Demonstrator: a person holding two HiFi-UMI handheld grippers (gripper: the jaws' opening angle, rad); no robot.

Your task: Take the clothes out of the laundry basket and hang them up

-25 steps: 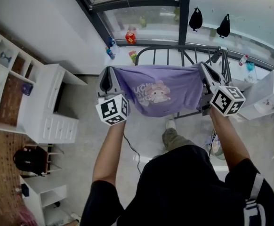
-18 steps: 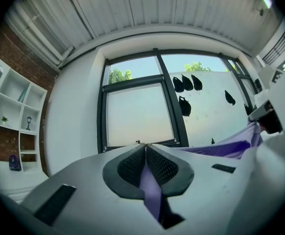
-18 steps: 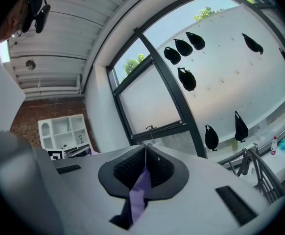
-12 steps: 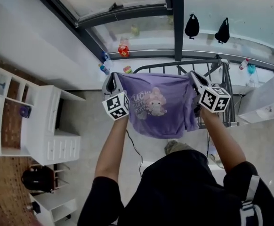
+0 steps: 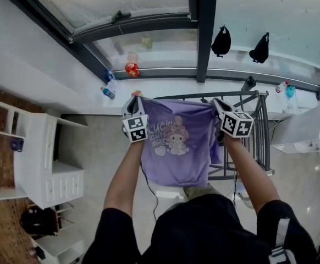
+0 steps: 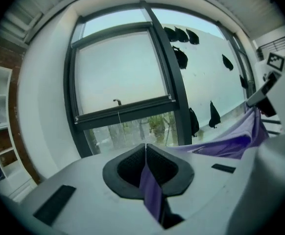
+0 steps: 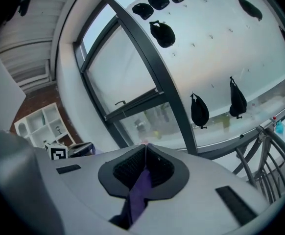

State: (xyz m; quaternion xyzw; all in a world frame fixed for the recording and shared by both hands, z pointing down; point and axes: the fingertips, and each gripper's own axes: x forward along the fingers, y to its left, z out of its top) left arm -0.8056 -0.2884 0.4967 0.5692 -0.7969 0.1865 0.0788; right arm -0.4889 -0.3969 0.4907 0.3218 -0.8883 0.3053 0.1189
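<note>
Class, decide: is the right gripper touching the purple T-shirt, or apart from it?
Touching. The right gripper view shows the right gripper with jaws shut on a fold of the purple T-shirt.

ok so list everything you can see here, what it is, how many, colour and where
t-shirt: 1, purple with cartoon print, stretched between both grippers, in front of the rack
drying rack: 1, dark metal, by the window
hanging bags: at least 2, black, on the glass wall
drawer unit: 1, white, left on the floor
backpack: 1, black, lower left floor
bottle: 1, blue, window ledge
left gripper: 1, grey, shut on the t-shirt
right gripper: 1, grey, shut on the t-shirt
arms: 2, black short sleeves, reaching forward
</note>
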